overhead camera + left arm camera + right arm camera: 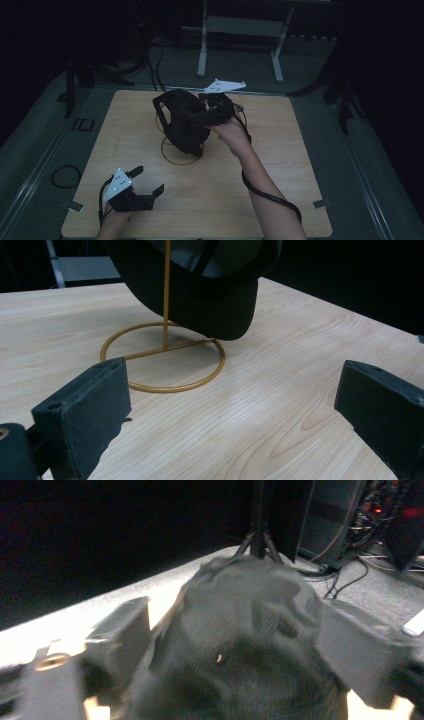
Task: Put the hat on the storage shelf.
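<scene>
On gold stand (165, 347) | black mesh cap (182, 120) | right tool (200, 117) grips it

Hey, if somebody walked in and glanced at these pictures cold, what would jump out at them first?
Probably the black fabric cap at the far middle of the light wooden table, perched on a thin gold wire stand with a ring base. The right hand-held gripper has its jaws on either side of the cap. The left hand-held gripper sits open and empty near the table's near left corner.
</scene>
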A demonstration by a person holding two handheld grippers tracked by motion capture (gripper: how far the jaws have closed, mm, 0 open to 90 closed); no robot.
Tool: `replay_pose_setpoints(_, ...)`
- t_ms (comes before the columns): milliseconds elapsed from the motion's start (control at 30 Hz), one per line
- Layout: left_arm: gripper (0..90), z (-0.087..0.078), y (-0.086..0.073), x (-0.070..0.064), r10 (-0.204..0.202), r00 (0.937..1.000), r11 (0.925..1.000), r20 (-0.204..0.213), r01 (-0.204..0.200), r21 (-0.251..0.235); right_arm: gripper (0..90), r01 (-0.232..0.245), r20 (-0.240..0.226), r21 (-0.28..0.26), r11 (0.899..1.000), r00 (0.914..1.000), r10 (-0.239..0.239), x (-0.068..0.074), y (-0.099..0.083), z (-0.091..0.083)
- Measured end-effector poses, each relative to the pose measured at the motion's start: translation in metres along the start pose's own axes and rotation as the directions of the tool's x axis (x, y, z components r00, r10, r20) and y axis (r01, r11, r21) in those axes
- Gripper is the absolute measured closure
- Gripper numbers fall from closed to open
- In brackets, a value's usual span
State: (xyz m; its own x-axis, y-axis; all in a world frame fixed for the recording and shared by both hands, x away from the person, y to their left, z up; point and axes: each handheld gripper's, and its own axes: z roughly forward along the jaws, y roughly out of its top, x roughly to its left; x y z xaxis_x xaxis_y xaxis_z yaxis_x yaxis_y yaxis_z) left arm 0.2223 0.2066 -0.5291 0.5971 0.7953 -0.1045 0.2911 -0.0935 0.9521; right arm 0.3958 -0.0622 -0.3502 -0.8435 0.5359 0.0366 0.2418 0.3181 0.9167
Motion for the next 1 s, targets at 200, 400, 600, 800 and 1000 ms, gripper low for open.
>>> replay_pose_setpoints(200,2.0,0.001,-0.001,0.0,0.0,1.0,1.0,-0.002,0.0,0.001,13.3,0.028,-0.005,0.015,0.999,0.9996,-0.028,0.003,-0.014,-0.01)
replay_pose_setpoints(400,1.9,0.001,-0.001,-0.001,0.007,1.0,0.9999,0.0,-0.007,0.009,13.2,0.059,0.003,-0.02,0.998,0.9982,-0.059,0.005,-0.026,-0.02)
replay_pose_setpoints(600,1.9,0.0,-0.002,-0.002,0.006,1.0,1.0,0.003,-0.006,0.007,13.2,0.086,0.008,-0.015,0.996,0.9963,-0.086,0.009,-0.04,-0.03)
replay_pose_setpoints(800,1.9,0.002,-0.003,-0.002,0.006,1.0,0.9999,0.007,-0.006,0.01,13.2,0.105,0.01,-0.001,0.994,0.9944,-0.105,0.015,-0.058,-0.039)
replay_pose_setpoints(1000,1.9,0.002,-0.004,-0.002,0.005,0.9999,0.9999,0.009,-0.005,0.015,13.2,0.094,-0.004,-0.005,0.996,0.9956,-0.094,0.017,-0.073,-0.043)
